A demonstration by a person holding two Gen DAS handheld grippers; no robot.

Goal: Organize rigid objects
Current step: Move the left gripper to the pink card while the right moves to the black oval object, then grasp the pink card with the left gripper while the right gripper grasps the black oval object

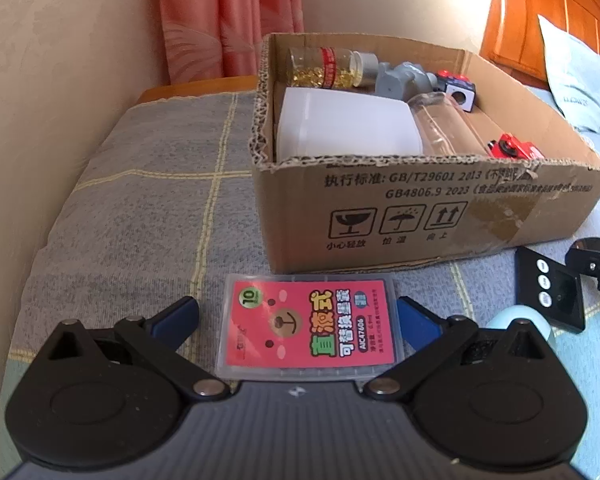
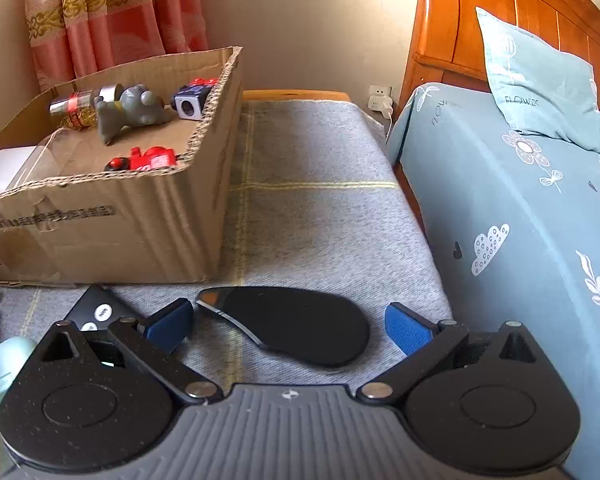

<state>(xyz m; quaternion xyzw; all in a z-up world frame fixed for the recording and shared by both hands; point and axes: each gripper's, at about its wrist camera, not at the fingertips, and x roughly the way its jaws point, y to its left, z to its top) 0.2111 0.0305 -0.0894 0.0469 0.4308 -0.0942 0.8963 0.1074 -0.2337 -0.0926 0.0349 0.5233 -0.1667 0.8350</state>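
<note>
My left gripper [image 1: 298,322]: jaws spread wide, nothing gripped. Flat clear plastic case with a pink bear-face label [image 1: 310,326] lies between the blue pads [image 1: 176,320], touching neither, on the grey checked cloth [image 1: 160,200]. Just beyond the case stands the open brown cardboard box [image 1: 420,216].

Inside the box: white plastic container [image 1: 346,126] at the near left corner, clear plastic bottle [image 1: 440,124] beside it, jar of gold capsules with a red band [image 1: 332,66] on its side at the back, grey toy figure [image 1: 400,78], white-and-dark cube [image 1: 460,94], red toy vehicle [image 1: 514,148] at the near right.

My right gripper [image 2: 288,326]: jaws also wide apart, holding nothing. Flat black oval plate [image 2: 296,322] lies on the cloth between the pads, apart from both. Black remote with round white buttons [image 2: 96,308] just left of it, partly hidden behind my left finger. Pale green rounded object [image 2: 8,356] at far left, unclear what. Light-blue flowered bedspread [image 2: 520,240] to the right.
</note>
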